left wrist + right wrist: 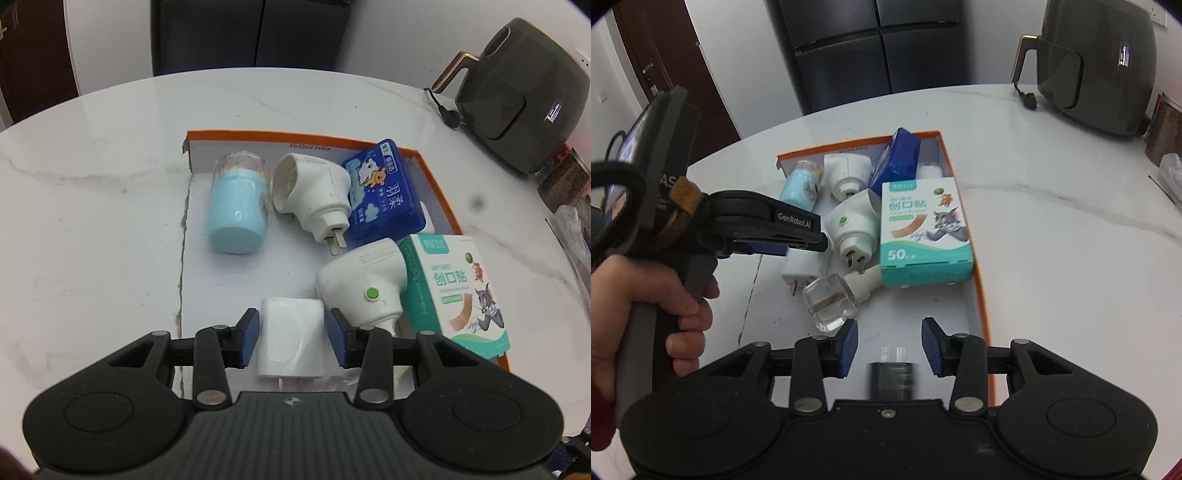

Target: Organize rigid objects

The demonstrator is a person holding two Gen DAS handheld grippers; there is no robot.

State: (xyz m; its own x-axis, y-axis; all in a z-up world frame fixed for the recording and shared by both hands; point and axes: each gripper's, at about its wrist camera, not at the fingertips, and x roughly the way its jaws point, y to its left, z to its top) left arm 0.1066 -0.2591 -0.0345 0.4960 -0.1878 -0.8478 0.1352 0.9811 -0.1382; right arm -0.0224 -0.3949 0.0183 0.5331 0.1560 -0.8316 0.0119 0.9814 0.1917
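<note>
An orange-rimmed white tray (439, 192) on the marble table holds a light blue bottle (236, 206), two white plug-in heaters (314, 195) (362, 284), a blue box (384, 192) and a teal plaster box (458, 295). My left gripper (291, 336) has its pads on both sides of a white charger (290, 339) over the tray's near edge. In the right wrist view my right gripper (889, 347) is open, with a blurred black plug adapter (891, 380) between its fingers, apparently not gripped. A clear glass bottle (831, 299) lies just left of it.
A dark air fryer (524, 99) with its cable stands at the table's back right. Bags and a brown container (565, 177) sit at the right edge. A dark fridge (871, 48) stands behind the table. The hand holding the left gripper (646, 295) shows at left.
</note>
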